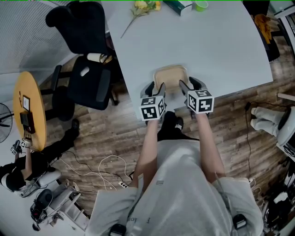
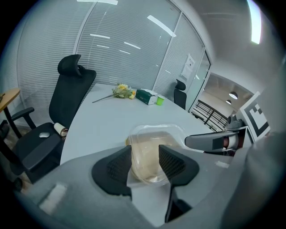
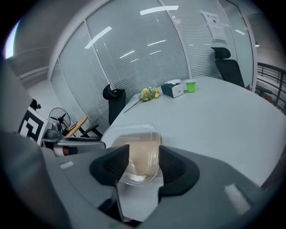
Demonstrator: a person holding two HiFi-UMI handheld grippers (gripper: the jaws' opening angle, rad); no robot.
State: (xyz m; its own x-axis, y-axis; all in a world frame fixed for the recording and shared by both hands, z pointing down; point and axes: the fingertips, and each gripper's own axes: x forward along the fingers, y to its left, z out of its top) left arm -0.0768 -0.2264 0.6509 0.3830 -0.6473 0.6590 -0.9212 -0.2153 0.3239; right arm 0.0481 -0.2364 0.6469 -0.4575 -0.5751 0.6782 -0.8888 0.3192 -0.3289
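A tan food container with a clear lid (image 1: pixel 170 76) sits at the near edge of the white table (image 1: pixel 221 50). My left gripper (image 1: pixel 156 92) is at its near left corner and my right gripper (image 1: pixel 186 88) at its near right corner. In the left gripper view the jaws of the left gripper (image 2: pixel 145 154) stand apart, and the container (image 2: pixel 152 141) lies just beyond and between them. The right gripper (image 3: pixel 144 156) is likewise open, with the container (image 3: pixel 140 150) straight ahead in its gap. Neither gripper visibly clamps the container.
A black office chair (image 1: pixel 87 69) stands left of the table. Yellow flowers (image 1: pixel 145 7), a green box (image 1: pixel 177 5) and a green cup (image 1: pixel 200 5) lie at the far edge. A round wooden side table (image 1: pixel 30 110) and floor cables (image 1: pixel 101 170) are at the left.
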